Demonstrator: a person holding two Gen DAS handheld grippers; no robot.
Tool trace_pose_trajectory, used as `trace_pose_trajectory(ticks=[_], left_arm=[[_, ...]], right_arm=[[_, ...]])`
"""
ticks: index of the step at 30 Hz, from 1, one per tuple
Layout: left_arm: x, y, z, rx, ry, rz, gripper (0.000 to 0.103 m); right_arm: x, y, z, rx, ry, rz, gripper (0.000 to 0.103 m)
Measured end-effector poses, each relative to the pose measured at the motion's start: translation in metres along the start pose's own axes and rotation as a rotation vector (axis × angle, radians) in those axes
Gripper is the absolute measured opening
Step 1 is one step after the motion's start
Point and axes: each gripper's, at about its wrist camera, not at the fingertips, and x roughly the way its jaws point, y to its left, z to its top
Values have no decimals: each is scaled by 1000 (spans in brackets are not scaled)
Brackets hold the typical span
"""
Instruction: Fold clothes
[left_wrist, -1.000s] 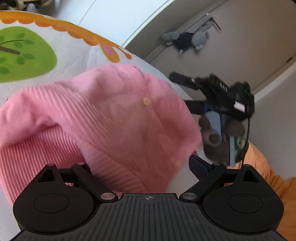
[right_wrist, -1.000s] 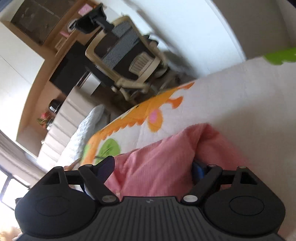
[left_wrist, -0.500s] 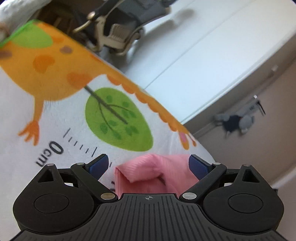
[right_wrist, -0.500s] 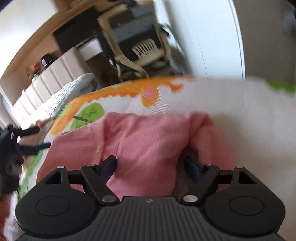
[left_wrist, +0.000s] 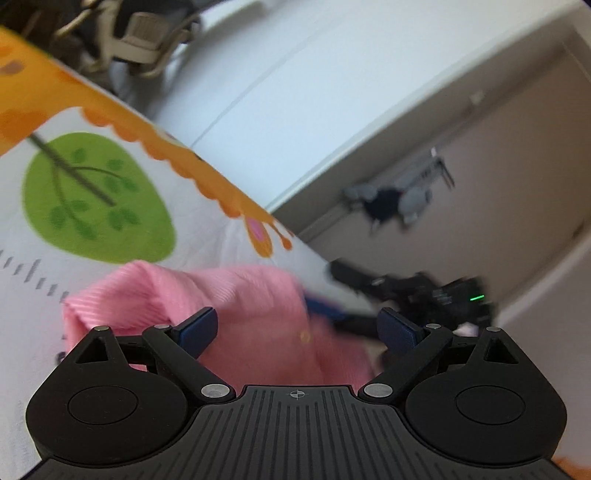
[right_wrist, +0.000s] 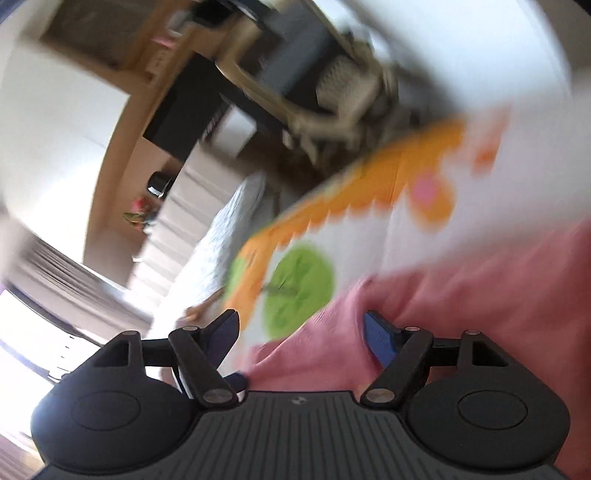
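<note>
A pink ribbed knit cardigan (left_wrist: 229, 295) lies bunched on a white printed mat (left_wrist: 92, 280) with a green leaf and an orange scalloped border. My left gripper (left_wrist: 297, 328) hangs just above the cardigan, open wide, with a fold of it showing between the blue pads (left_wrist: 195, 328). To its right the other gripper's black body (left_wrist: 436, 295) sits at the garment's far edge, blurred. In the motion-blurred right wrist view, my right gripper (right_wrist: 301, 332) is open over the cardigan (right_wrist: 472, 291), with pink cloth between its fingers and reaching the right pad (right_wrist: 378, 334).
An office chair (right_wrist: 332, 85) and a dark desk (right_wrist: 192, 110) stand beyond the mat's edge (right_wrist: 332, 199). Grey bedding (right_wrist: 229, 236) lies on the floor at the left. A grey plush toy (left_wrist: 388, 203) lies by the beige wall, past a white panel (left_wrist: 295, 103).
The left view swung off the spread cardigan toward the mat, then back down onto its bunched end. The right view swung left fast, so the garment now sits at lower right. Both grippers stay open.
</note>
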Motion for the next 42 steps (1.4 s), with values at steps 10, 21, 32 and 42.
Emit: trace_pose_trajectory(ticks=[10,21,32,42], left_arm=[[-14,-6,16,38,-77,3,97],[43,-36,15,36,9,-77,97],[-1,-13,11,26,-61,-40,99],[53,8,-4,33,50,123,100]], right_arm=[[-53,17,5,-47,-77,93,84],[-26,-15,30,93,-86,50,84],[-52,7,9,-115,-139,-62,86],[-81,9,-108,-536,-143,-592,89]])
